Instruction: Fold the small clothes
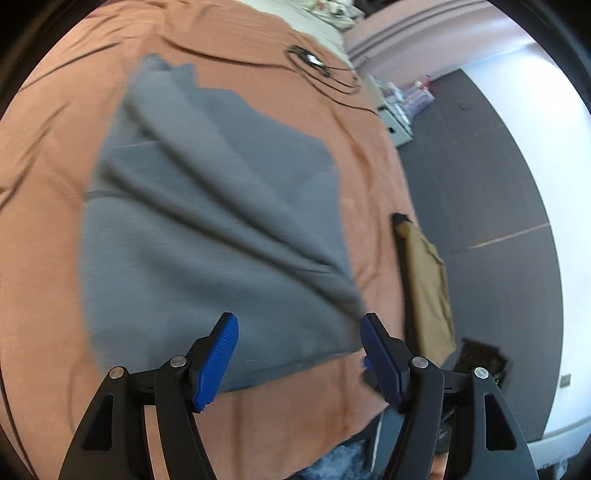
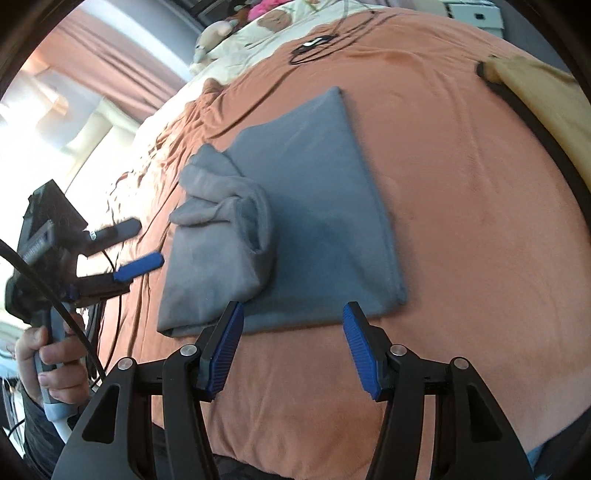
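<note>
A grey piece of clothing (image 2: 317, 218) lies on a bed with an orange cover (image 2: 461, 221). It is folded into a flat shape with straight edges. On its left side, in the right wrist view, a loose part is bunched up in soft rolls on top of the flat part. In the left wrist view the same grey cloth (image 1: 207, 221) shows long wrinkles that run across it, and this view is a bit blurry.

The right gripper (image 2: 293, 349) hangs over the near edge of the grey cloth. Its jaws stand apart, with blue pads on the inside. Nothing is between them, and they do not touch the cloth.

The left gripper (image 1: 299, 360) is over the near corner of the cloth. Its jaws are wide apart and hold nothing. In the right wrist view the left gripper (image 2: 138, 245) sits just beside the left edge of the cloth, and a hand (image 2: 51, 358) grips its handle. A black cable runs down by that hand.

A tan cloth (image 2: 543, 99) with a dark edge lies well apart from the grey one, near the side of the bed. A black cord (image 2: 314, 46) lies in loops at the far end of the orange cover. Past it is a pale blanket (image 2: 258, 33) with a pattern on it.
</note>
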